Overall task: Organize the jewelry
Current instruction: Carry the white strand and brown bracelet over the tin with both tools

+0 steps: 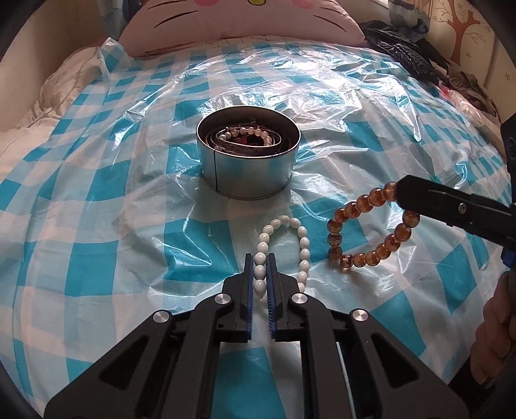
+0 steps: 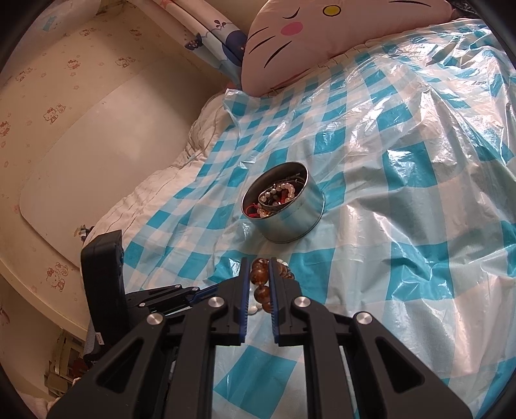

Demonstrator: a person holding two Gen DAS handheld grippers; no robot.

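Note:
A round metal tin (image 1: pixel 248 170) stands on the blue-checked plastic sheet, with pearl and red jewelry inside. In front of it lies a white bead bracelet (image 1: pixel 303 248). My left gripper (image 1: pixel 259 258) is shut on the bracelet's left side, with beads pinched between the blue pads. To the right, a brown glass bead bracelet (image 1: pixel 351 206) hangs tilted, its lower beads touching the sheet. My right gripper (image 1: pixel 403 193) is shut on its upper right part. In the right wrist view the right gripper (image 2: pixel 259 261) clamps brown beads (image 2: pixel 258 274), with the tin (image 2: pixel 290 222) just beyond.
A pink cat-face pillow (image 1: pixel 242 22) lies at the far edge of the bed. Black bags and clothes (image 1: pixel 403 51) are piled at the back right. A hand (image 1: pixel 496 338) holds the right tool. A cream headboard panel (image 2: pixel 96 145) borders the bed's left side.

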